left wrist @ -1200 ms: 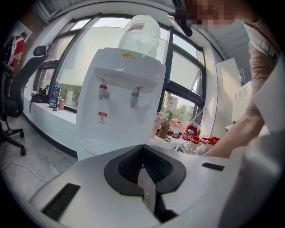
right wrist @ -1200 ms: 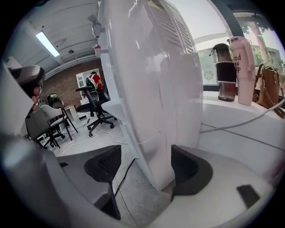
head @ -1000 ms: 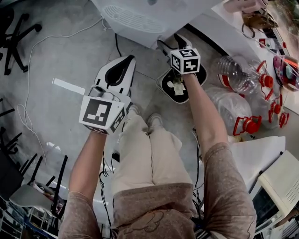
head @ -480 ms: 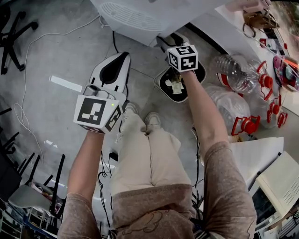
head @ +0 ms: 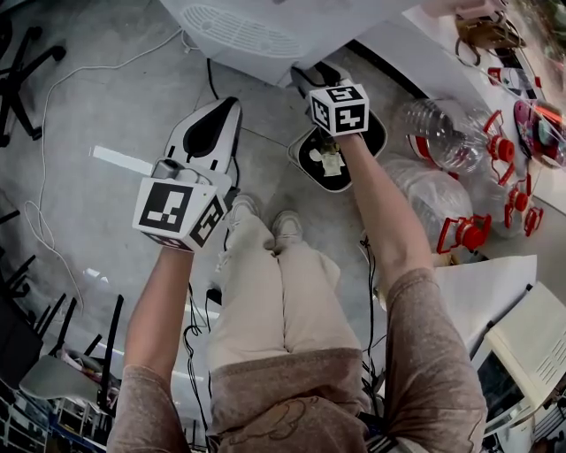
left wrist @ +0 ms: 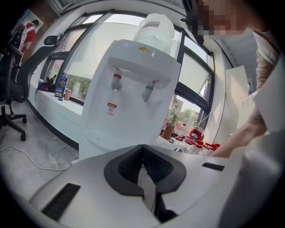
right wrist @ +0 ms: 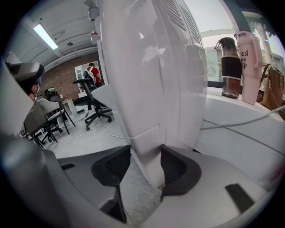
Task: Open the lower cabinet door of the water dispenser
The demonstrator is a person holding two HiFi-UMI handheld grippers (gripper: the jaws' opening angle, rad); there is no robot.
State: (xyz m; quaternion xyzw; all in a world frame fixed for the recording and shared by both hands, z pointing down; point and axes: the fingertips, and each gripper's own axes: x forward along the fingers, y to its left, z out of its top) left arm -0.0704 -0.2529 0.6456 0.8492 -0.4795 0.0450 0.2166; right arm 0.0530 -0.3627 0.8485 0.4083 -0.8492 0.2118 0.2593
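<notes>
Floor at far left carries a black swivel office chair (head: pixel 22 62) and a thin white cable (head: pixel 53 115) looping over grey concrete. Next, left gripper (head: pixel 228 108) hangs low over the floor, short of the white plastic water dispenser (head: pixel 252 26) and aimed at its front. Its jaw tips are pressed together with nothing between them. Its own view shows the dispenser front-on: red tap (left wrist: pixel 116 82), blue tap (left wrist: pixel 148 92), clear bottle (left wrist: pixel 153 29) on top. The person's legs in beige trousers (head: pixel 283 301) sit between the two arms. The right gripper (head: pixel 309 75) is at the dispenser's bottom corner. Its jaws are at medium width and have just been closing. In the right gripper view they straddle the flat white edge of the lower cabinet door (right wrist: pixel 149 153), and both pads look to be against it. Further right, clear plastic bottles with red caps (head: pixel 451 133) lie on the floor beside the dispenser. A pink tumbler (right wrist: pixel 248 67) and a dark-banded flask (right wrist: pixel 230 67) stand on a white ledge (right wrist: pixel 249 116).
</notes>
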